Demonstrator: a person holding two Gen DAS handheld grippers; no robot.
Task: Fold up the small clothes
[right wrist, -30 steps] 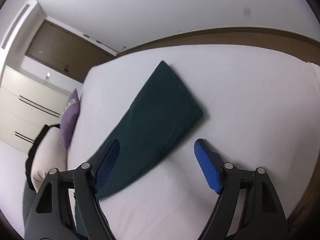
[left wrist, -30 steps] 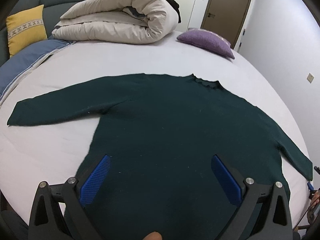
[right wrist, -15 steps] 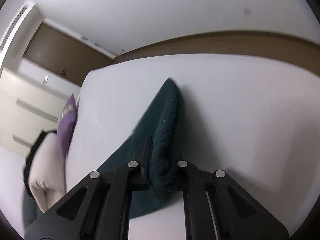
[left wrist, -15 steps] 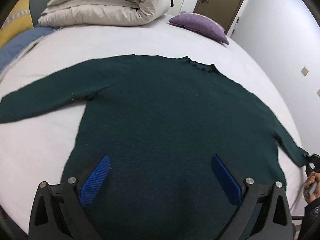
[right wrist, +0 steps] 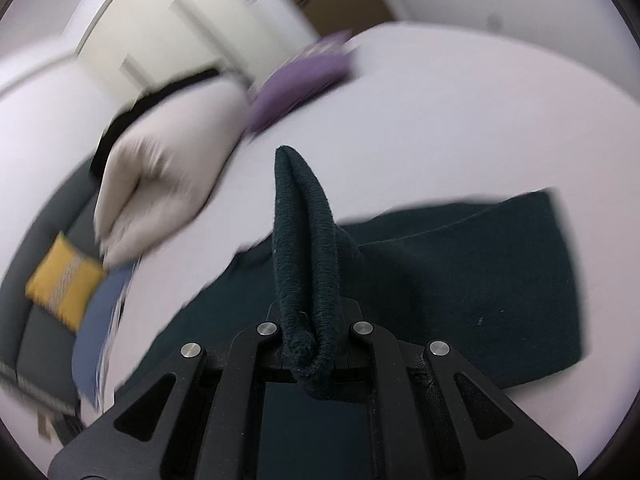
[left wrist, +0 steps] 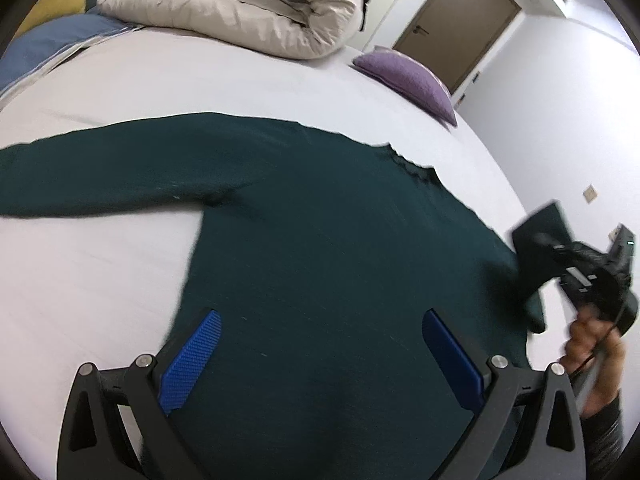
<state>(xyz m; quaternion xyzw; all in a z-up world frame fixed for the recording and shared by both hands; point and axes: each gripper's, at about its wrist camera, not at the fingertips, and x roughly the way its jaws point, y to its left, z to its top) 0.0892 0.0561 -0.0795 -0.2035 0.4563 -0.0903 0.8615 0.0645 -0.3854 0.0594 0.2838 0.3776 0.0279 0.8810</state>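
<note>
A dark green sweater lies flat on the white bed, one sleeve stretched out to the left. My left gripper hovers open over the sweater's lower body, blue pads wide apart with nothing between them. At the right edge a hand holds my right gripper, shut on the cuff of the other sleeve and lifted off the bed. In the right wrist view the sleeve cuff stands pinched between the shut jaws of the right gripper, and the sweater lies below.
A rolled beige duvet and a purple cushion sit at the far side of the bed. A yellow cushion and blue fabric lie on a grey sofa to the left. A brown door stands beyond.
My right gripper shut on the sleeve cuff, lifted it and swung it in over the sweater. My left gripper shifted over the sweater's body and stayed open.
</note>
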